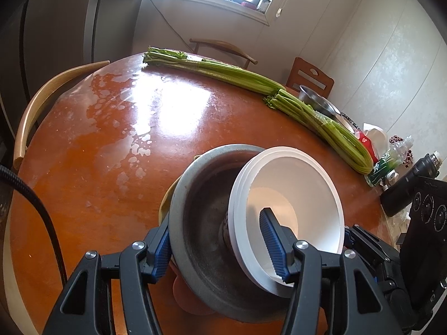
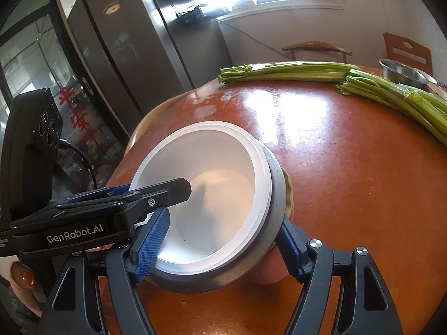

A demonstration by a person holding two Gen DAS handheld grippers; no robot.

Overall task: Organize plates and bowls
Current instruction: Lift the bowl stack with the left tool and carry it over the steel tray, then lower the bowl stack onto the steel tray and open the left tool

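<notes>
Two grippers work on one nested set near the table's front edge: white bowls sit tilted inside a grey bowl, which rests on a yellowish plate.

Left gripper: one pad lies outside the grey bowl's wall, the other inside the white bowls; it pinches both walls together. Right gripper: jaws stand wide, one pad inside the white bowls at the near rim, the other against the grey bowl's outer wall; whether both pads press cannot be told.

Recommended practice: the white bowls lean against the grey wall and are not seated. Judged best to ease the left pinch, let them settle level, and keep the right side steadying the grey bowl so it does not slide.

Pose: both grippers point steeply down and forward, side by side, crossing over the near rim.
</notes>
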